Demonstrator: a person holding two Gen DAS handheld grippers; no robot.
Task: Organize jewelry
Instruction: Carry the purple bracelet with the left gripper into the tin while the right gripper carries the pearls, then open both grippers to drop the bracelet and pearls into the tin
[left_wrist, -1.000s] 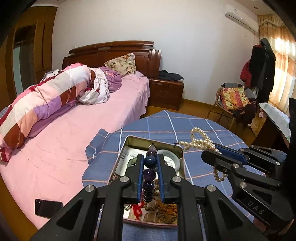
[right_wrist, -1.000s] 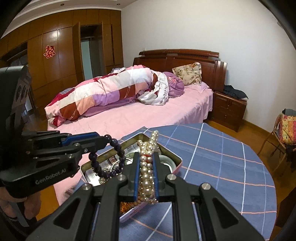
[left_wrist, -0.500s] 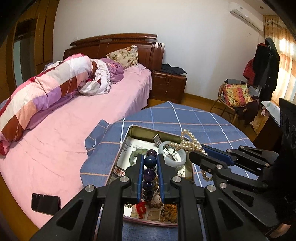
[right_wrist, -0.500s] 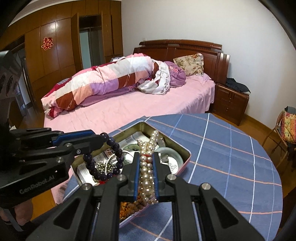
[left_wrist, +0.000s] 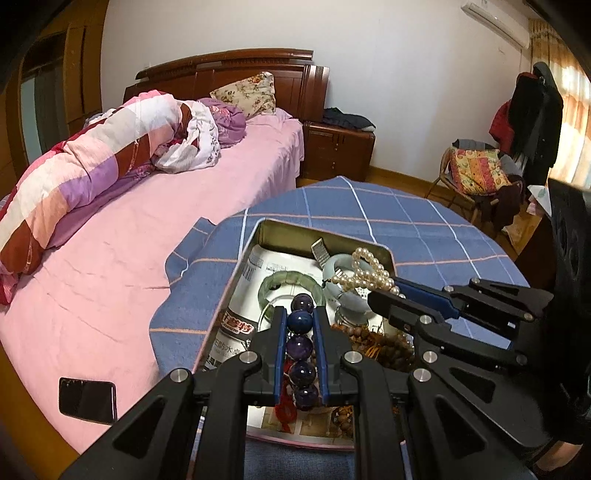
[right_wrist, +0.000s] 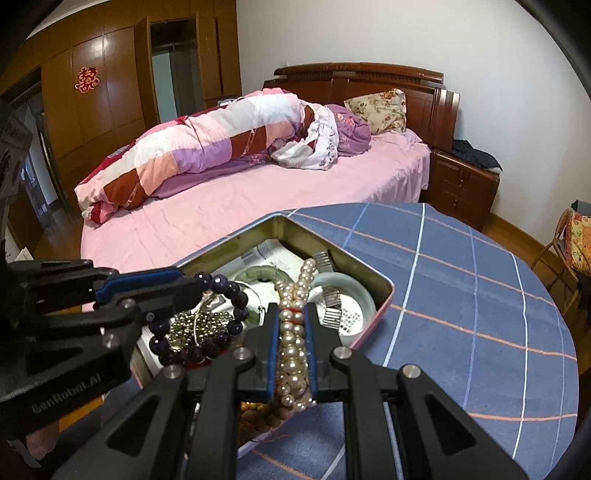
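My left gripper (left_wrist: 300, 314) is shut on a dark purple bead bracelet (left_wrist: 302, 349), which hangs as a loop (right_wrist: 218, 317) over the open metal tin (left_wrist: 258, 236). My right gripper (right_wrist: 291, 310) is shut on a pearl strand (right_wrist: 293, 354); in the left wrist view the pearls (left_wrist: 364, 275) bunch at its tip (left_wrist: 384, 295). Both grippers hover just above the tin (right_wrist: 384, 291). Inside lie a green jade bangle (left_wrist: 291, 282), a pale bangle (right_wrist: 351, 291), brown wooden beads (left_wrist: 384, 343), small metallic beads (right_wrist: 199, 325) and printed paper.
The tin sits on a round table with a blue checked cloth (right_wrist: 480, 295). A pink bed (left_wrist: 147, 221) with a rolled quilt adjoins the table. A black phone (left_wrist: 88, 400) lies on the bed edge. A chair with clothes (left_wrist: 476, 177) stands at the right.
Both grippers have come down and forward over the tin, each still gripping its strand. The tin now looks larger and nearer in both views.
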